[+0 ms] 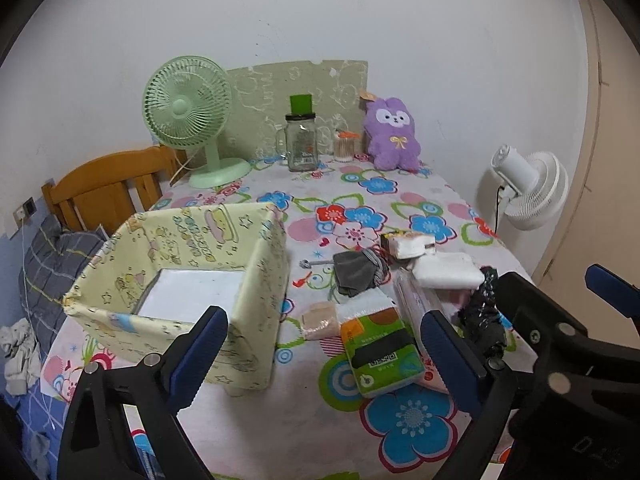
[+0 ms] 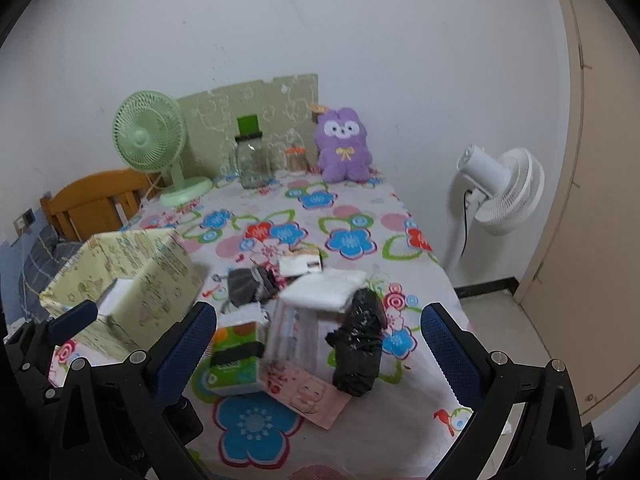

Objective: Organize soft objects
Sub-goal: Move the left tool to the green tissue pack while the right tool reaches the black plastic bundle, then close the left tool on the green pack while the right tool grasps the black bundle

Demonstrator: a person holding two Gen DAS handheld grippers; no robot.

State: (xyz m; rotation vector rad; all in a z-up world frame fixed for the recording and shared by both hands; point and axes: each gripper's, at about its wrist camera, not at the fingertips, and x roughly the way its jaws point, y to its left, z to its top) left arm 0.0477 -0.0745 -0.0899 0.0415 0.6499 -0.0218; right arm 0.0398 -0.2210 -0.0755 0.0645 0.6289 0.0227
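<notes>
Both the left gripper (image 1: pixel 326 354) and the right gripper (image 2: pixel 320 344) hover with jaws spread, holding nothing. The green tissue pack (image 1: pixel 380 354) lies between the left jaws; the yellow fabric box (image 1: pixel 180 280) stands just beyond the left jaw on the counter (image 1: pixel 280 420).

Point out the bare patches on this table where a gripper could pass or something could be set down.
Bare cloth lies between the purple plush and the pile, and along the near edge beneath the green tissue pack. It is crowded from the yellow box across to the black bundle, where the items overlap.
</notes>
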